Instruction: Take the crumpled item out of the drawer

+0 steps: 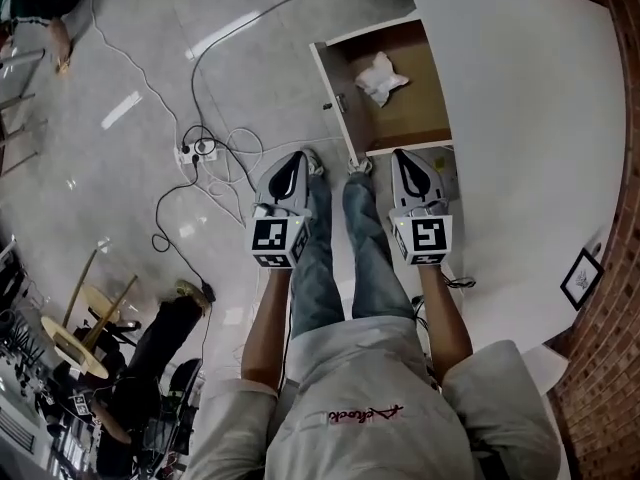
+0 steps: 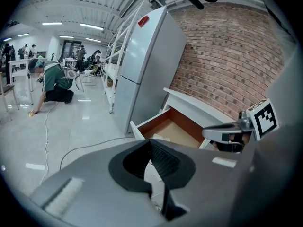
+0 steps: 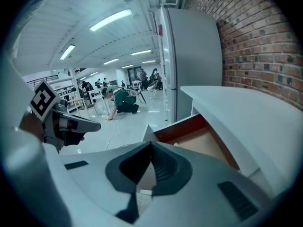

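Note:
The drawer (image 1: 336, 90) under the white tabletop stands pulled out, with a brown wooden floor. A crumpled white item (image 1: 380, 78) lies in its far half. My left gripper (image 1: 296, 158) and right gripper (image 1: 404, 155) hang side by side above the person's shoes, short of the drawer front, both pointing toward it. Each has its jaws together and holds nothing. In the left gripper view the shut jaws (image 2: 151, 141) aim at the drawer (image 2: 173, 126), with the right gripper (image 2: 228, 132) alongside. The right gripper view shows its shut jaws (image 3: 150, 144) before the drawer (image 3: 203, 138).
The white tabletop (image 1: 540, 118) overhangs the drawer on the right, against a brick wall (image 2: 227, 56). A tall fridge (image 2: 147, 65) stands beyond the drawer. Cables and a power strip (image 1: 197, 151) lie on the floor at left. A person (image 2: 54, 82) kneels farther off.

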Motion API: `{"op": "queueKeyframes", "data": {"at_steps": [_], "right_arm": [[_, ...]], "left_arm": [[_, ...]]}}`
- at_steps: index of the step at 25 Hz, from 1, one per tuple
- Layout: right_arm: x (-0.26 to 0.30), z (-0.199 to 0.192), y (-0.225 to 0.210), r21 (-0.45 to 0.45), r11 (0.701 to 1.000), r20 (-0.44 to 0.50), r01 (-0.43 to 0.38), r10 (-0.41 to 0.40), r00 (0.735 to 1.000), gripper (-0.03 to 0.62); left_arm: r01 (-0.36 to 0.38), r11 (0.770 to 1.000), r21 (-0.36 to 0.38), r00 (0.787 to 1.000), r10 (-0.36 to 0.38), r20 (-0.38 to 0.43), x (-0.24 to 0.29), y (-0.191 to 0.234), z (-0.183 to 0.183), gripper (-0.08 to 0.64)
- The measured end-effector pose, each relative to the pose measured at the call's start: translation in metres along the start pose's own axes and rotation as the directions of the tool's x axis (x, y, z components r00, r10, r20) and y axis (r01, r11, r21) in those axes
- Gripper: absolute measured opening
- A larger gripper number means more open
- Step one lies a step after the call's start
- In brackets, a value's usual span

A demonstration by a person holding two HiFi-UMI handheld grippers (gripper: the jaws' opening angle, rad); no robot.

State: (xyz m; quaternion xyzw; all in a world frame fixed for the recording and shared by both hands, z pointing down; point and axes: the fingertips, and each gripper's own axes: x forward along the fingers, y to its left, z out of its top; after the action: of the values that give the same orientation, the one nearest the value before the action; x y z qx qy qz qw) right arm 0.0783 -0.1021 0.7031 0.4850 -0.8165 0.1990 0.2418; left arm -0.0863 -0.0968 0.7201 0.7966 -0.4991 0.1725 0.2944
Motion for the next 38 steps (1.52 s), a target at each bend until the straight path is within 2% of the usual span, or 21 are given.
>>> {"op": "queueKeyframes", "data": {"at_steps": [8, 15, 27, 31, 35, 38], "right_arm": [[0.015, -0.038, -0.003, -0.014, 1.000, -0.029, 0.011, -0.012, 1.000, 0.012], [0.033, -0.052, -0.002, -0.035, 0.999, -0.035, 0.005, -0.007, 0.999, 0.012], [0.088, -0.037, -0.024, -0.087, 0.996, -0.001, 0.011, -0.011, 1.000, 0.012], [0.111, -0.026, -0.033, -0.135, 0.991, 0.008, 0.013, -0.012, 1.000, 0.012], [0.132, -0.025, -0.043, -0.239, 0.971, -0.025, 0.010, -0.017, 1.000, 0.012], [0.145, -0.023, -0.049, -0.275, 0.961, -0.051, 0.010, -0.025, 0.998, 0.012]], "left_arm": [[0.014, 0.999, -0.029, 1.000, -0.015, -0.005, 0.019, 0.004, -0.036, 0.009], [0.025, 0.999, -0.038, 1.000, -0.025, -0.002, 0.030, 0.009, -0.053, 0.009], [0.040, 0.998, -0.051, 0.999, -0.039, 0.009, 0.048, 0.012, -0.063, 0.009], [0.040, 0.998, -0.054, 0.999, -0.040, 0.002, 0.051, 0.014, -0.067, 0.009], [0.042, 0.998, -0.054, 0.999, -0.042, -0.005, 0.053, 0.016, -0.071, 0.009], [0.037, 0.998, -0.060, 0.999, -0.038, -0.012, 0.052, 0.020, -0.074, 0.009]]}}
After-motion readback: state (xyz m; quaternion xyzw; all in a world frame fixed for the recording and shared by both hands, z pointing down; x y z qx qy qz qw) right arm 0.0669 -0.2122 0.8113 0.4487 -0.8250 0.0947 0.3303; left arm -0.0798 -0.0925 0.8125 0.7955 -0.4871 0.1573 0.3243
